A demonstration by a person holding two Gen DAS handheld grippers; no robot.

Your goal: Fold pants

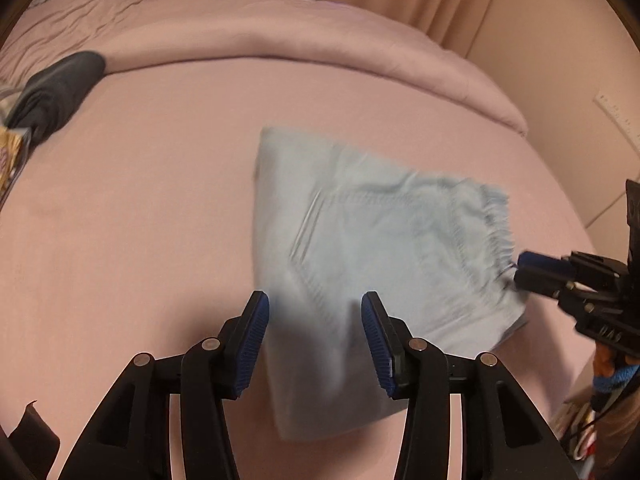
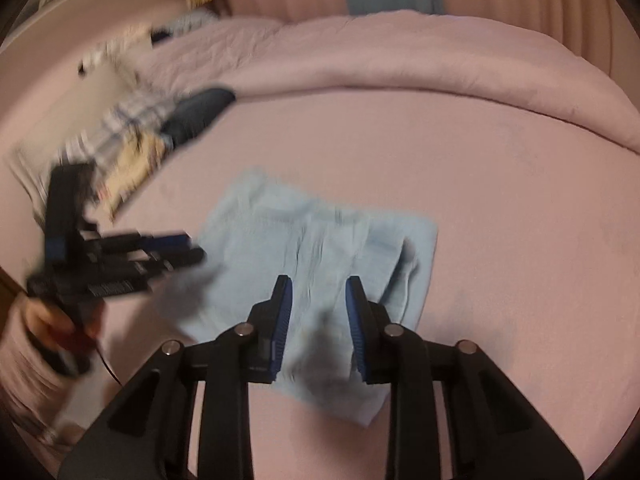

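Blue-padded fingers (image 1: pixel 256 344) of the left gripper (image 1: pixel 315 346) hang parted and empty over the folded pale-blue pants (image 1: pixel 360 240) lying flat on the pink bed sheet (image 1: pixel 140 220). Over on the right, the right gripper (image 2: pixel 318 328) also hovers above them, jaws apart, holding nothing.

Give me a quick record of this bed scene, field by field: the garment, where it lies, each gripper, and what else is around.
garment: light blue pants, folded into a compact stack, frayed hem showing
surface: pink bed sheet
left gripper: open, above the near part of the pants, nothing between its pads
right gripper: open, over the pants, gripping nothing
fold state: appears folded; grippers not holding it
behind: bunched pink duvet
side clutter: dark garment, plaid cloth
image quality: motion blur in both views
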